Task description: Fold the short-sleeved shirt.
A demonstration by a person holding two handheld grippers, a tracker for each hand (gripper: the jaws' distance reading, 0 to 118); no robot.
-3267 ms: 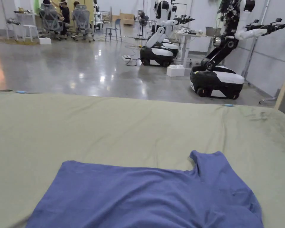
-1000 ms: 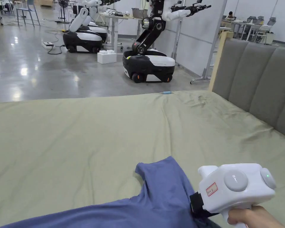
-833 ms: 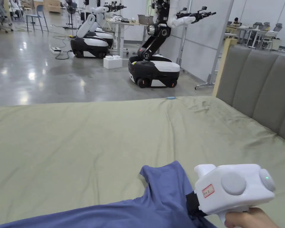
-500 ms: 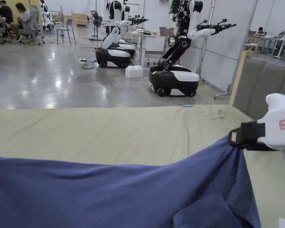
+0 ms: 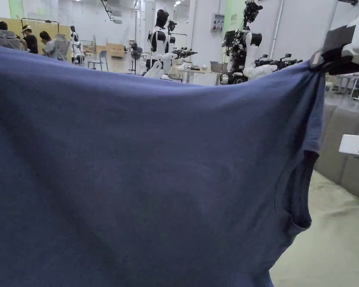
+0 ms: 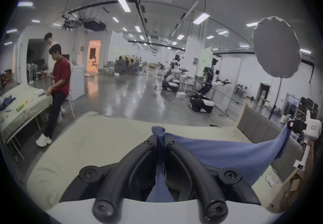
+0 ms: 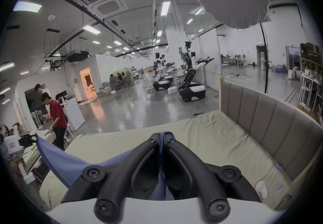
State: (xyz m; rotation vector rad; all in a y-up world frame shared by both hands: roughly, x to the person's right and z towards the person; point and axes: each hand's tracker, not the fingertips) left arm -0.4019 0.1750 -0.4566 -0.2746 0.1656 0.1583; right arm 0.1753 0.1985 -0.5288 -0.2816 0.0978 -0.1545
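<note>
- Blue shirt [image 5: 137, 168]: hangs stretched between both grippers, above green bed sheet [image 5: 331, 239].
- Left gripper [image 6: 160, 140]: jaws clamped on one shirt corner.
- Right gripper [image 7: 161, 137]: jaws clamped on other corner.

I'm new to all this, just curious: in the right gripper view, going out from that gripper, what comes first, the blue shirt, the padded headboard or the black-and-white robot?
1. blue shirt, pinched between the right gripper jaws.
2. padded headboard, to the right, along the bed's edge.
3. black-and-white robot, across the shiny floor beyond the bed.
</note>
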